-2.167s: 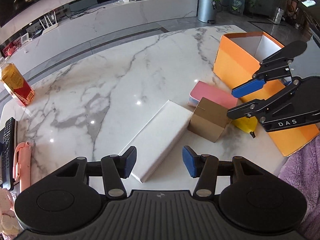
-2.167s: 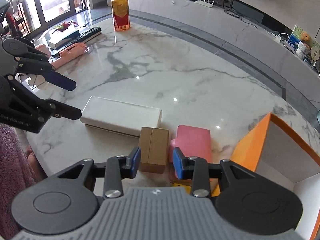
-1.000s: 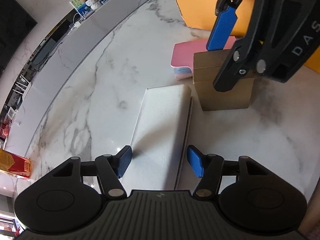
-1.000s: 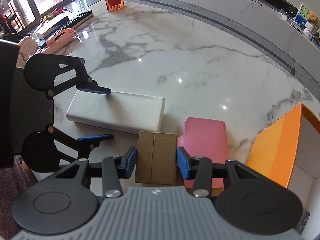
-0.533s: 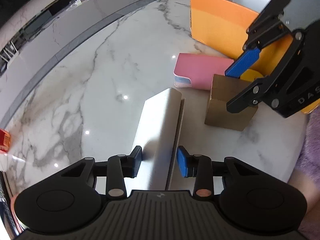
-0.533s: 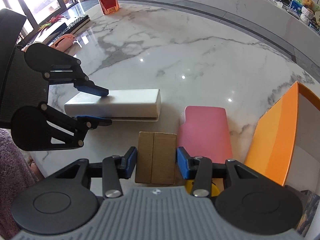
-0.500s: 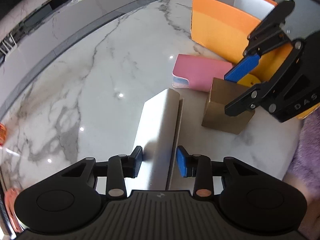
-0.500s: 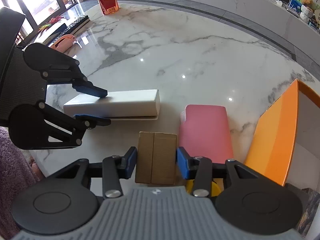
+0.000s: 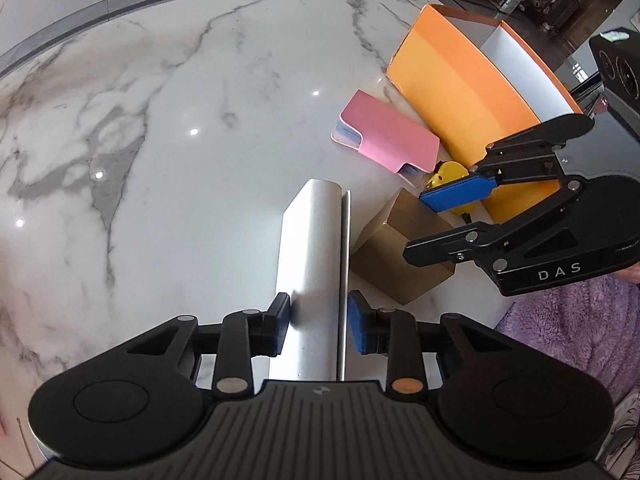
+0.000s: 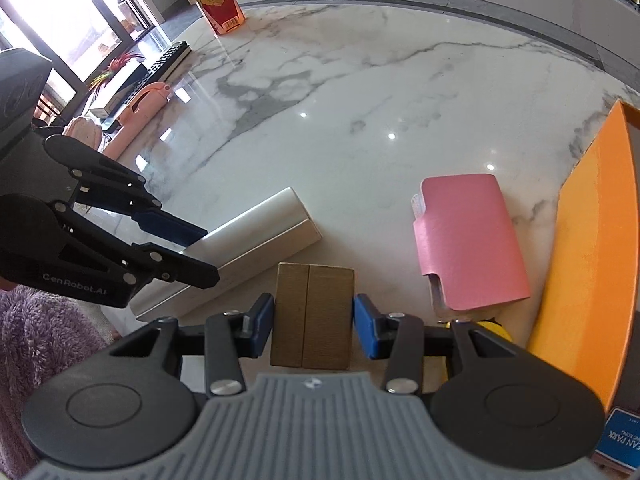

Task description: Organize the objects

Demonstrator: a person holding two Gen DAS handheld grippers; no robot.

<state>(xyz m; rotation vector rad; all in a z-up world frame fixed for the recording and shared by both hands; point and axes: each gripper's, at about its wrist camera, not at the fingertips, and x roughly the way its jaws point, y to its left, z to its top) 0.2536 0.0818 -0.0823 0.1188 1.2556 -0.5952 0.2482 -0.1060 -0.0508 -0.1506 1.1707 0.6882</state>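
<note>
My left gripper [image 9: 316,328] is shut on the long white box [image 9: 314,256], which stands on its edge above the marble table; the box also shows in the right wrist view [image 10: 256,236]. My right gripper [image 10: 313,328] is shut on the small brown cardboard box [image 10: 312,312], seen beside the white box in the left wrist view [image 9: 394,248]. A pink case [image 10: 468,240] lies flat to the right. A small yellow object [image 9: 448,172] sits by the orange box [image 9: 460,92], which is open at the top.
The marble table [image 10: 340,100] stretches ahead. At its far left are an orange drink carton [image 10: 216,4], a pink handle-shaped object [image 10: 136,112], a keyboard [image 10: 168,58] and a white box. A blue-labelled item [image 10: 620,444] lies at the lower right.
My left gripper has closed on the white box, tipped it onto its edge and swung it toward the brown box. My right gripper has closed on the brown box and holds it.
</note>
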